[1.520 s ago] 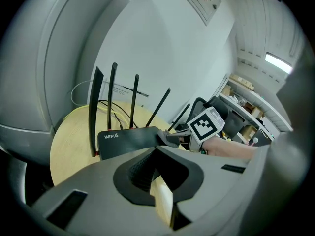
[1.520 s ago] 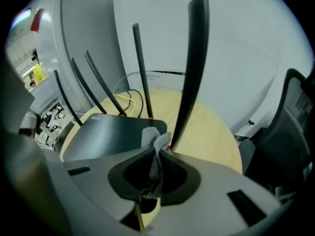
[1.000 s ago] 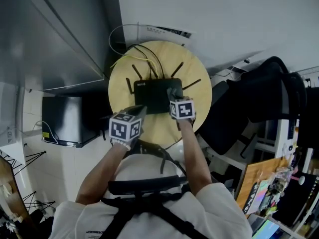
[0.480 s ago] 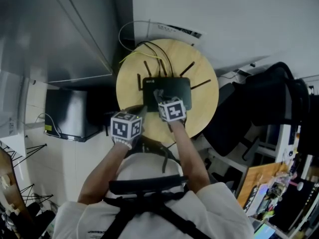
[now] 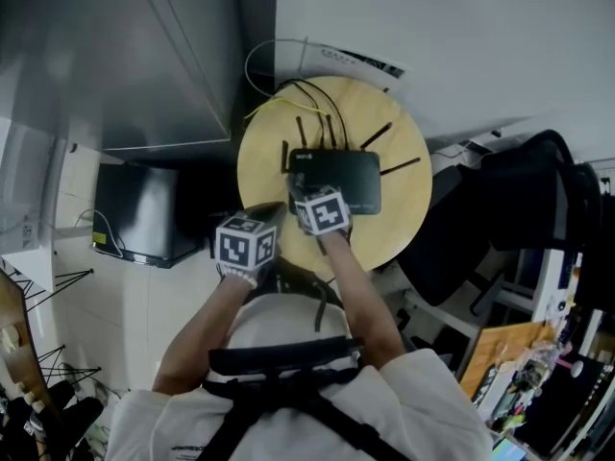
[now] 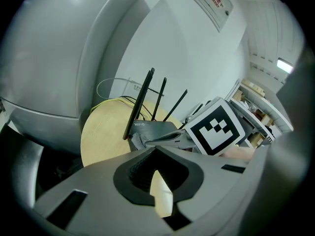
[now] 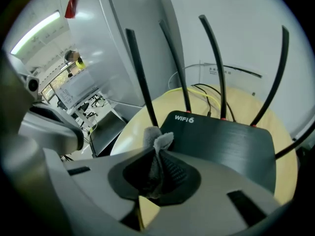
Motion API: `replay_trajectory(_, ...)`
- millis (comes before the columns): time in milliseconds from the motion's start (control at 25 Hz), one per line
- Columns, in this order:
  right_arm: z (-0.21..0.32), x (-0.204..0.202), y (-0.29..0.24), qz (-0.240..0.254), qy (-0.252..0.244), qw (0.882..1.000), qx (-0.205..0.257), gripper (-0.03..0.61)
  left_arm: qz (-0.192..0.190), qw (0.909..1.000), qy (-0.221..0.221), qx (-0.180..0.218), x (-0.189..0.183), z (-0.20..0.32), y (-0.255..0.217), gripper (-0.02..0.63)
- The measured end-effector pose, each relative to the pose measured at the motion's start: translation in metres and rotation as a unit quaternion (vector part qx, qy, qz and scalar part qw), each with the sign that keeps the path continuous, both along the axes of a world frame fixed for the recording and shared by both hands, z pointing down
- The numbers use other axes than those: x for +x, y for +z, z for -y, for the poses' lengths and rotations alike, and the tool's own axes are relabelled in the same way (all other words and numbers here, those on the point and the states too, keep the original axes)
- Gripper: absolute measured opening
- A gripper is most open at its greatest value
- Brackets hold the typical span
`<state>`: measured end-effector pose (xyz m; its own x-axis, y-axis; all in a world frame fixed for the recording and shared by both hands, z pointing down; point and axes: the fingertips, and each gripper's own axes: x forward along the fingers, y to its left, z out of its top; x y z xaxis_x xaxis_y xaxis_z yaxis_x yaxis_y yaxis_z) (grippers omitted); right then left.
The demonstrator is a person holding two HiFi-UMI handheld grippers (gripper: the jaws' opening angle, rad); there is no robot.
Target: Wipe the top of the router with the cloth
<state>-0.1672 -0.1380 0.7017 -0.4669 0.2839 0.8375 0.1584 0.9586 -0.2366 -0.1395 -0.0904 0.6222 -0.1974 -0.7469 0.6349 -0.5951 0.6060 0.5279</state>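
2 tongs held out on the person's forearms (image 5: 357, 291) over the near side of a round wooden bench (image 5: 255, 176) (image 6: 103, 132) (image 7: 130, 139).

Nearest, the left tongs (image 5: 272, 215) (image 6: 156, 181): jaws closed together with nothing between them, poised above the bench's near left edge, apart from the router.

Just beyond and beside them, the right tongs (image 5: 306, 198) (image 7: 158, 168): jaws clamped on a bunched grey cloth (image 7: 158, 144), a tuft of it poking up past the tips at the router's near left corner, by the white WIFI 6 print. Impossible to tell whether touching the lid or just above it.

Next, the black router (image 5: 348, 179) (image 7: 224, 144) (image 6: 153, 129), lying flat near the middle of the bench, top dark and finely ribbed, thin black antennas (image 7: 140, 77) (image 6: 140, 102) raised along its far and side edges.

Behind it, yellow and black cables (image 5: 288, 99) (image 7: 209, 95) looping over the bench's far rim.

Farthest, a white wall (image 5: 432, 17).
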Motion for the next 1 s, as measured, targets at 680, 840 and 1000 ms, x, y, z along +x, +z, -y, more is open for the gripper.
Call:
replay_trajectory(680,0.076,0.034,0.003,-0.008,0.063,0.998,0.025,0.038,-0.005,0.9995,0.032,0.008,0.009,0.032,0.002,-0.003)
replay_trajectory(840,0.109,0.05,0.003,-0.018,0.092,0.995,0.032,0.038,-0.005,0.999,0.043,0.01,0.012,0.044,0.002,-0.003)
replay_trajectory(1000,0.14,0.065,0.004,-0.023,0.118,0.992,0.038,0.038,-0.007,0.9987,0.049,0.009,0.014,0.053,0.003,-0.003)
